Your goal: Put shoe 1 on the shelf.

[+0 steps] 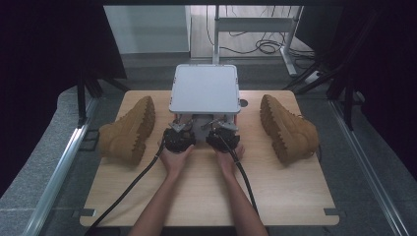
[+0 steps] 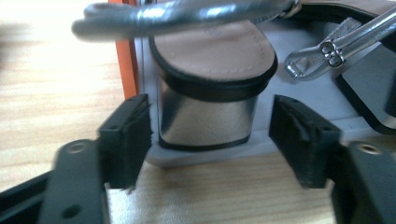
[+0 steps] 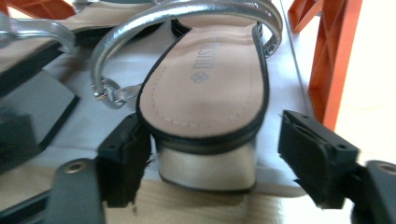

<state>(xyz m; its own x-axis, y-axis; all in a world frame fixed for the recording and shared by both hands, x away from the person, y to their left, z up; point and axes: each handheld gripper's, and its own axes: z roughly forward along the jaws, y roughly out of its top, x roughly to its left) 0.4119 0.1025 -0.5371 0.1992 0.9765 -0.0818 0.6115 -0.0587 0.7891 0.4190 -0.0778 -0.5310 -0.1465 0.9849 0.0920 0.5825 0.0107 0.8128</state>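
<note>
- The table is light wood.
- A grey rack with orange legs stands on it, at the back in the middle.
- One tan boot lies on its left side.
- The other tan boot lies on its right side.

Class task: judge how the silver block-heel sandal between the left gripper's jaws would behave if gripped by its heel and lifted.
The sandal probably lifts stiffly: its block heel looks solid and flat-sided. The glossy silver heel surface may slip against the pads. Its loose buckled strap would likely dangle.

Bare tabletop behind hands; 2 boots flanking, rack ahead.
</note>
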